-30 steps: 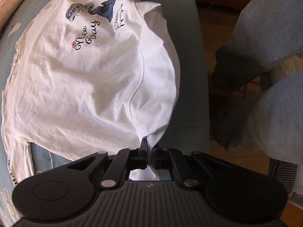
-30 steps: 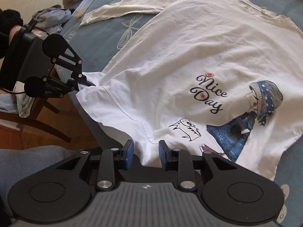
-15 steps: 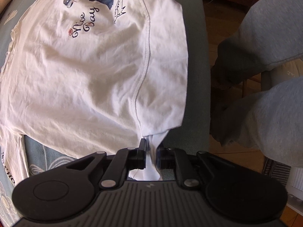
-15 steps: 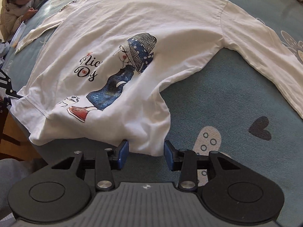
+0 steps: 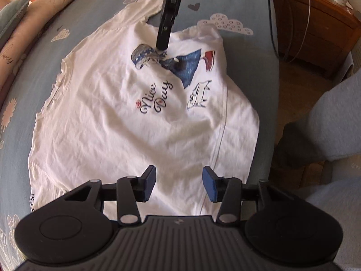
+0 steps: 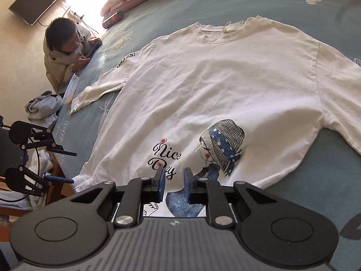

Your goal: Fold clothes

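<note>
A white long-sleeved shirt [image 5: 135, 135] with a "Nice Day" print lies spread front up on the blue-grey bed cover [image 5: 101, 6]. My left gripper [image 5: 178, 181] hovers over its lower part near the hem, and its jaws are opening with nothing between them. My right gripper [image 5: 162, 47] reaches down from the top, with its tips at the print's hat. In the right wrist view the right gripper [image 6: 173, 178] sits low over the shirt [image 6: 225, 79] at the print; its jaws are closing to a narrow gap and no cloth is pinched. The left gripper [image 6: 67, 166] stands open at the left bed edge.
A person [image 6: 65, 52] leans on the bed's far side with a phone, and a heap of grey clothes [image 6: 42, 108] lies nearby. Pillows [image 5: 27, 29] line the head of the bed. A wooden cabinet [image 5: 315, 33] and grey-trousered legs [image 5: 334, 124] stand beside the bed edge.
The left gripper let go of the shirt's hem corner, opened and lifted away. The right gripper moved from the hem over the print, and its jaws narrowed.
</note>
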Motion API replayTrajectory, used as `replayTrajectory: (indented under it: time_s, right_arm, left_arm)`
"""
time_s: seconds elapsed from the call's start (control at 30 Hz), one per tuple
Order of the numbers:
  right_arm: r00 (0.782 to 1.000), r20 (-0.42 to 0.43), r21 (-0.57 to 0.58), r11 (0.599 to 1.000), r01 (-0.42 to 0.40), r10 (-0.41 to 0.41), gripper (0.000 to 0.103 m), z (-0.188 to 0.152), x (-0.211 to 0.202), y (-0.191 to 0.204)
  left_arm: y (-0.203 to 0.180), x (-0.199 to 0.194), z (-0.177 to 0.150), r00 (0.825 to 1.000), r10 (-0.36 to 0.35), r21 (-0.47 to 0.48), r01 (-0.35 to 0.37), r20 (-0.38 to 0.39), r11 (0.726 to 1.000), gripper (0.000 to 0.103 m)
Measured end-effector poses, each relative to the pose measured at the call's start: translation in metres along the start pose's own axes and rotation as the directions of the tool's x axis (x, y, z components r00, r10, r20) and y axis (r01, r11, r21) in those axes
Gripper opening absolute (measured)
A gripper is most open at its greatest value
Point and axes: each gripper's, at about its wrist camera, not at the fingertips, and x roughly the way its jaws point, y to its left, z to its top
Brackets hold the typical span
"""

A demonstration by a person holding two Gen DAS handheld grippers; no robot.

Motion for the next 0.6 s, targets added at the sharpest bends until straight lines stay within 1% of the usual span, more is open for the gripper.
replayTrajectory:
  time_s: [0.07,0.13,0.23,0.3,0.37,0.4,0.47,0.53,0.6]
  right_arm:
    - [0.999,-0.004,-0.024,0.999,0.038,-0.038,0.021,0.011,0.016,-0.002]
    - [0.998,0.023,-0.021,0.998,0.060,-0.060,0.022,0.017,0.016,-0.003]
    - [0.992,0.076,0.001,0.995,0.097,-0.097,0.023,0.013,-0.005,-0.007]
    - [0.987,0.082,0.034,0.990,0.134,-0.136,0.023,0.004,-0.022,-0.016]
    - [0.979,0.075,0.070,0.980,0.186,-0.191,0.023,-0.010,-0.037,-0.027]
    - [0.973,0.071,0.088,0.973,0.214,-0.220,0.023,-0.017,-0.045,-0.032]
    - [0.961,0.071,0.137,0.957,0.256,-0.268,0.024,-0.032,-0.059,-0.042]
    - [0.952,0.076,0.185,0.942,0.278,-0.296,0.027,-0.045,-0.067,-0.047]
    - [0.943,0.086,0.239,0.925,0.295,-0.323,0.029,-0.058,-0.073,-0.052]
  left_arm:
    - [-0.004,0.010,0.020,0.998,-0.010,0.015,0.009,0.062,1.000,0.054]
    - [-0.013,0.023,0.039,0.994,-0.007,0.054,0.001,0.110,0.999,0.054]
    - [-0.024,0.051,0.071,0.980,-0.050,0.033,0.045,0.190,0.998,0.054]
    - [-0.033,0.066,0.088,0.971,-0.082,0.033,0.077,0.226,0.996,0.054]
    - [-0.044,0.076,0.104,0.965,-0.083,0.073,0.067,0.248,0.995,0.054]
    - [-0.051,0.080,0.111,0.960,-0.074,0.101,0.048,0.269,0.994,0.055]
    - [-0.059,0.092,0.124,0.961,-0.016,0.119,-0.017,0.276,0.993,0.055]
    - [-0.062,0.105,0.132,0.966,0.011,0.139,-0.049,0.258,0.989,0.058]
    - [-0.059,0.108,0.134,0.965,0.017,0.152,-0.058,0.261,0.987,0.061]
